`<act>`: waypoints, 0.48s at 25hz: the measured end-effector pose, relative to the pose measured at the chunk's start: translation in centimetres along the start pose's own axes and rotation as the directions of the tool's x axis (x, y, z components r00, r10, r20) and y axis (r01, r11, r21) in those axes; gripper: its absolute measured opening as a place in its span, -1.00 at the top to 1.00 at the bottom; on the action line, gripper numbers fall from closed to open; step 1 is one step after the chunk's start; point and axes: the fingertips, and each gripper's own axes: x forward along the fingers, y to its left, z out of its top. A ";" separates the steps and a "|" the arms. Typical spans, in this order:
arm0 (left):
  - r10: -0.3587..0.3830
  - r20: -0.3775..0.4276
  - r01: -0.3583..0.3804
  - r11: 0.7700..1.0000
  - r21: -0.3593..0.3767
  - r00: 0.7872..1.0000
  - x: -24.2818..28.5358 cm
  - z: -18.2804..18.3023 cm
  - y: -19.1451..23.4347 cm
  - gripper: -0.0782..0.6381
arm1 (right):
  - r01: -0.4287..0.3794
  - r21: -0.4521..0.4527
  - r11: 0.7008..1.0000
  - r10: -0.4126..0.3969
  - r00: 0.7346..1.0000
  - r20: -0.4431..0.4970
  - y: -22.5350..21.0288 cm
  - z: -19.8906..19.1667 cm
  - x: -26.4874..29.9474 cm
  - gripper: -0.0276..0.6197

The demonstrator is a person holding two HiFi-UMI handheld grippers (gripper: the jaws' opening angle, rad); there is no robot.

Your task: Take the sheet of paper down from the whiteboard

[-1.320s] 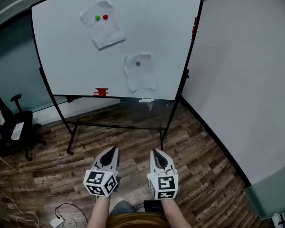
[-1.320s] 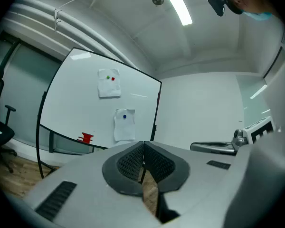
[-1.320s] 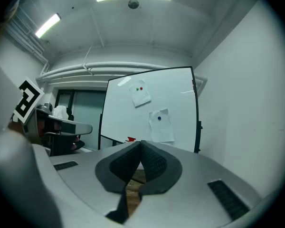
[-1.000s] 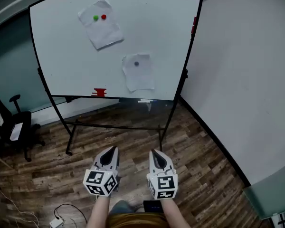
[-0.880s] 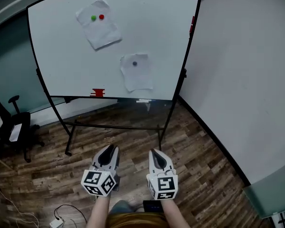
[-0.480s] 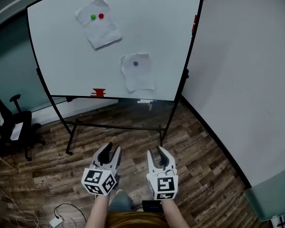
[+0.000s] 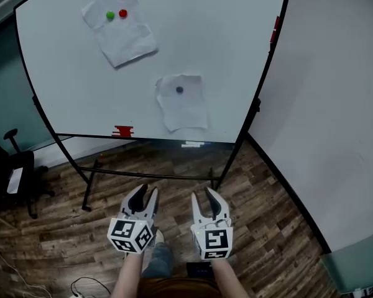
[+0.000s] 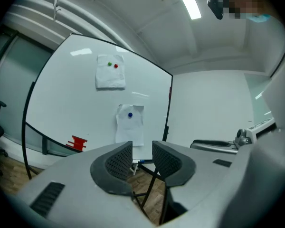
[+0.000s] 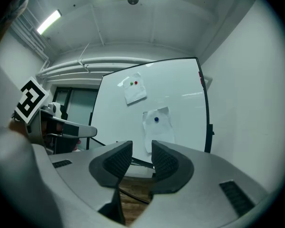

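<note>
Sheet of paper (image 7: 182,104) untouched; left gripper (image 7: 147,194) and right gripper (image 7: 204,196) jaws, just opened, hold nothing.

This looks like an office or meeting room. A whiteboard (image 7: 230,36) on a black stand (image 7: 155,177) fills the corner by plain white walls (image 7: 336,104). An upper sheet (image 7: 121,33) and a lower sheet (image 7: 185,107) are pinned to it with magnets (image 7: 179,90). A black office chair (image 7: 15,172) sits at the left on a wood-plank floor (image 7: 267,210). A strip light (image 8: 186,1) runs along the white ceiling.
</note>
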 end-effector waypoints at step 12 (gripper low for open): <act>-0.075 0.002 0.075 0.997 -0.002 0.997 21.1 6.7 12.4 0.43 | 0.078 -0.050 0.996 -0.077 0.997 0.020 -5.5 3.2 24.7 0.54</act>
